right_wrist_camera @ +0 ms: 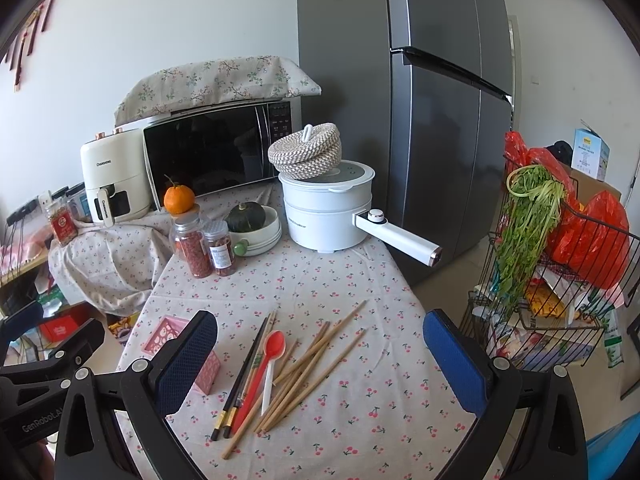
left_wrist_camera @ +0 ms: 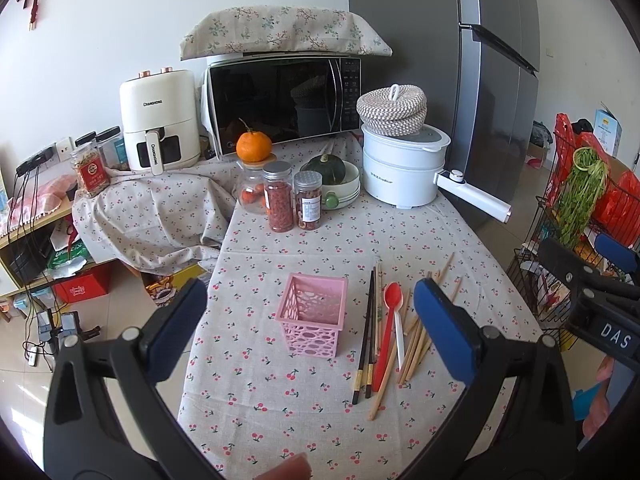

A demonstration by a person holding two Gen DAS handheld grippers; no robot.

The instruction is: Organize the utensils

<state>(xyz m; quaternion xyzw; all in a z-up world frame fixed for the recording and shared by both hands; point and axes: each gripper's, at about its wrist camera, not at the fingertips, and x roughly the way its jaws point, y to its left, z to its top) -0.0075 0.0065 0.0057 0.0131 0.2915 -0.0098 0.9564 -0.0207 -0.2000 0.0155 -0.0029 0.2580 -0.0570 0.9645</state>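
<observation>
A pink lattice utensil holder (left_wrist_camera: 314,312) stands upright and empty on the cherry-print tablecloth (left_wrist_camera: 280,248). Right of it lies a pile of utensils: a red spoon (left_wrist_camera: 386,328), a white spoon (left_wrist_camera: 399,336), dark chopsticks (left_wrist_camera: 367,332) and several bamboo chopsticks (left_wrist_camera: 416,336). My left gripper (left_wrist_camera: 310,320) is open and empty, held above the near table edge, framing the holder. My right gripper (right_wrist_camera: 320,364) is open and empty above the pile: red spoon (right_wrist_camera: 264,368), bamboo chopsticks (right_wrist_camera: 316,364), dark chopsticks (right_wrist_camera: 240,380). The pink holder (right_wrist_camera: 172,340) is partly hidden behind its left finger.
At the back stand two spice jars (left_wrist_camera: 292,200), a glass jar with an orange (left_wrist_camera: 254,146) on it, a bowl with a squash (left_wrist_camera: 332,178), a white electric pot (left_wrist_camera: 404,168), a microwave (left_wrist_camera: 280,100) and an air fryer (left_wrist_camera: 160,120). A wire rack (right_wrist_camera: 560,264) stands right of the table.
</observation>
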